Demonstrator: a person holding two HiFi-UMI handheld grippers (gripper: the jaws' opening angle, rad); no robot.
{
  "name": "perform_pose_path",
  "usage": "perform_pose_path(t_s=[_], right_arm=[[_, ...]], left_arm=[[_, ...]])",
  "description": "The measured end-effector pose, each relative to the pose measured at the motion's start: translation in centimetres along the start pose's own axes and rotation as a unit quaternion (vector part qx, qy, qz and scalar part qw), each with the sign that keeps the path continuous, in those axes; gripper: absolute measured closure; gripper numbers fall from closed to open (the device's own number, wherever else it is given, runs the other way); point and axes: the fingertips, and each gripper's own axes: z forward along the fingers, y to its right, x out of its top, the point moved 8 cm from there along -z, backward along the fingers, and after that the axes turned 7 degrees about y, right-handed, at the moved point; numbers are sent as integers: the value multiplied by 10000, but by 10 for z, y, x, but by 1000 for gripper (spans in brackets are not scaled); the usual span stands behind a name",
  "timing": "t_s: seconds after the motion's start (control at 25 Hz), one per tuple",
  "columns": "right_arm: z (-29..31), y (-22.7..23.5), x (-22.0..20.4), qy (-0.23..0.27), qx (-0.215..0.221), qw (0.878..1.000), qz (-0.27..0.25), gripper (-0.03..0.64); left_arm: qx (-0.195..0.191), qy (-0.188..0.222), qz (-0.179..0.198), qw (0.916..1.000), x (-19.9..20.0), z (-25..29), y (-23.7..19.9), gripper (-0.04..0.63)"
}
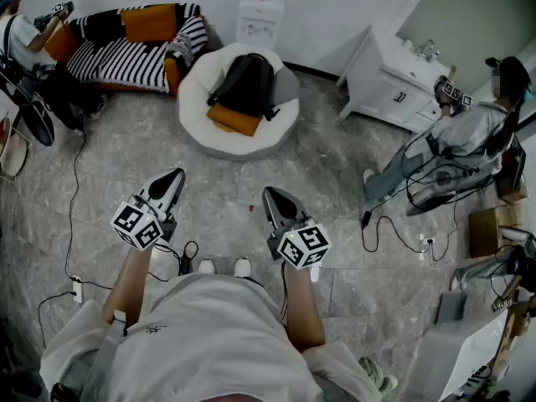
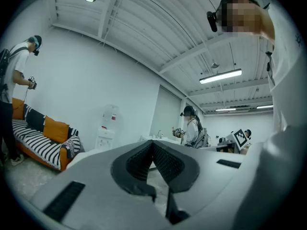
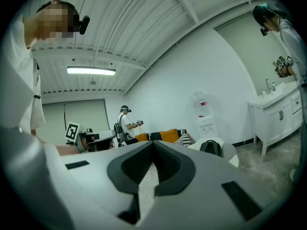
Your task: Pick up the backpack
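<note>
A black backpack (image 1: 244, 82) lies on a round white beanbag seat (image 1: 198, 107), next to an orange cushion (image 1: 235, 120). In the right gripper view the backpack (image 3: 210, 147) shows small, to the right of the jaws. My left gripper (image 1: 174, 177) and right gripper (image 1: 273, 194) are held side by side at waist height, pointing level toward the seat and well short of it. Both are shut with nothing between the jaws; the closed tips show in the left gripper view (image 2: 153, 142) and the right gripper view (image 3: 153, 143). The left gripper view does not show the backpack.
A striped sofa (image 1: 134, 53) with orange cushions stands at the back left, a water dispenser (image 1: 260, 17) behind the seat, a white cabinet (image 1: 388, 78) at the back right. One person (image 1: 465, 145) sits at right, another (image 1: 23, 44) at far left. Cables (image 1: 75, 191) trail over the floor.
</note>
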Motion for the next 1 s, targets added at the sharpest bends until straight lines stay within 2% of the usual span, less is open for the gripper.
perform_pose_path(t_s=[0.48, 0.72, 1.0], right_arm=[[-10, 34, 14, 119, 263, 9995, -95, 611], [-20, 52, 16, 146, 467, 9987, 151, 611], [-31, 68, 16, 51, 595, 9981, 164, 611]], left_arm=[[41, 139, 249, 9996, 3, 34, 31, 594], [167, 139, 272, 9994, -1, 42, 47, 594], [232, 78, 265, 9993, -12, 53, 66, 594]])
